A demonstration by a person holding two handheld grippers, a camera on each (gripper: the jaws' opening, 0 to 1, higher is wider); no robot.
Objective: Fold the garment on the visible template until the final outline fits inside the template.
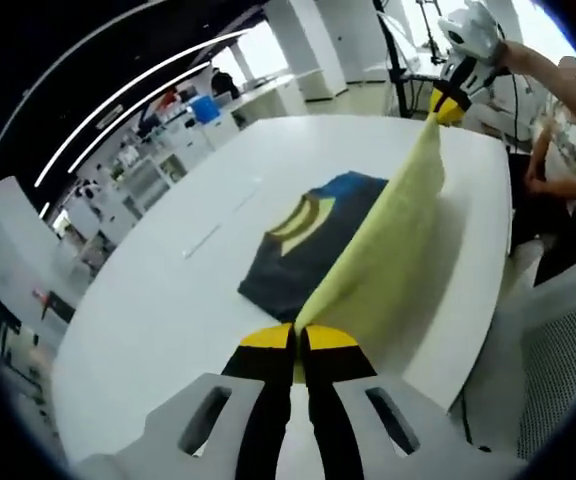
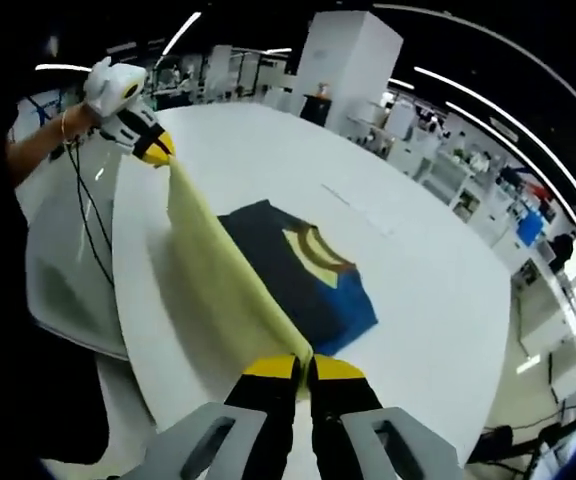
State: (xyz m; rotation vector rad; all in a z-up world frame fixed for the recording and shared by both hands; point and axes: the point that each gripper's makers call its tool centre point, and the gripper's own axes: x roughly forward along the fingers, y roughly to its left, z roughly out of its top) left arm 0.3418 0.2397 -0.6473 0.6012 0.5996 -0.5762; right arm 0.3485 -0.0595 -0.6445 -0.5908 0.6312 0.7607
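Observation:
A garment lies on the white table [image 1: 148,300]: a dark navy and blue body [image 1: 298,250] with a yellow collar [image 1: 303,215]. Its pale yellow part [image 1: 388,240] is lifted off the table and stretched taut between both grippers. My left gripper [image 1: 298,335] is shut on the near end of this yellow edge. My right gripper [image 1: 448,100] is shut on the far end. In the right gripper view, the right gripper [image 2: 305,365] pinches the yellow fabric [image 2: 218,270], and the left gripper [image 2: 153,145] holds the other corner above the navy body [image 2: 298,280].
A thin pale line [image 1: 218,225] marks the table left of the garment. The person [image 1: 558,130] stands at the table's edge, with a white mesh chair [image 1: 558,350] beside them. A grey chair [image 2: 63,260] sits by the rim. Desks and shelves [image 2: 448,140] fill the far room.

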